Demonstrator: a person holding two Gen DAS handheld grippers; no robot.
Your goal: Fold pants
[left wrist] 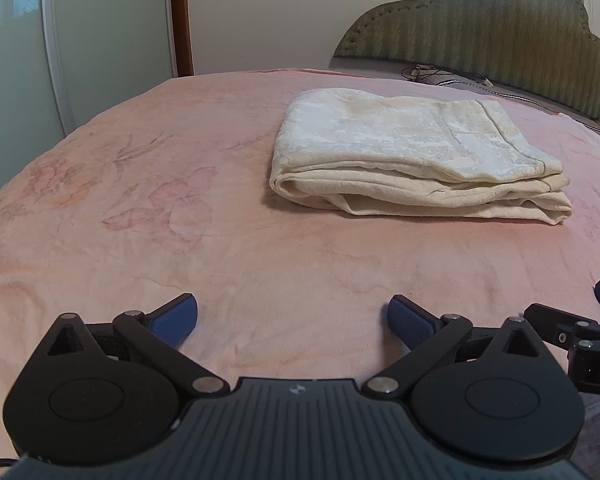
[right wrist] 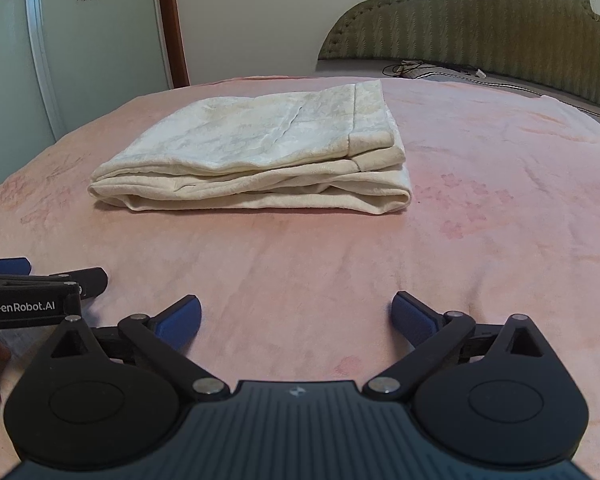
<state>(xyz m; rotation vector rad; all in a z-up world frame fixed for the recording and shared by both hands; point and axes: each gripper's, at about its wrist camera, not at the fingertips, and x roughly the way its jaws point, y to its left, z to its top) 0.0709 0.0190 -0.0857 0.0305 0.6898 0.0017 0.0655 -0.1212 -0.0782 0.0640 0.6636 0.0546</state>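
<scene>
Pants (right wrist: 252, 160) lie folded into a stacked bundle on the bed (right wrist: 480, 240); both my grippers, left (left wrist: 293, 320) and right (right wrist: 296, 318), gape wide, empty. Task looks complete.

1. The pants (left wrist: 416, 152) are a cream cloth with a faint embossed pattern – soft, matt, thick in their folded layers.
2. The bedspread (left wrist: 180, 220) is pink fleecy cloth, matt and slightly napped, with a pale printed flower motif.
3. The left gripper (left wrist: 293, 316) has matt black plastic links, shiny round metal pins and blue ribbed pads (left wrist: 176, 318) that look rubbery.
4. The right gripper (right wrist: 296, 316) is of the same make – matt black plastic, bright metal pins, a ribbed grey body.
5. The headboard (right wrist: 480, 20) is olive quilted fabric with a dull sheen.
6. The door frame (left wrist: 182, 16) is glossy reddish-brown wood.
7. The wardrobe panel (right wrist: 100, 40) looks smooth, frosted and faintly glossy.
</scene>
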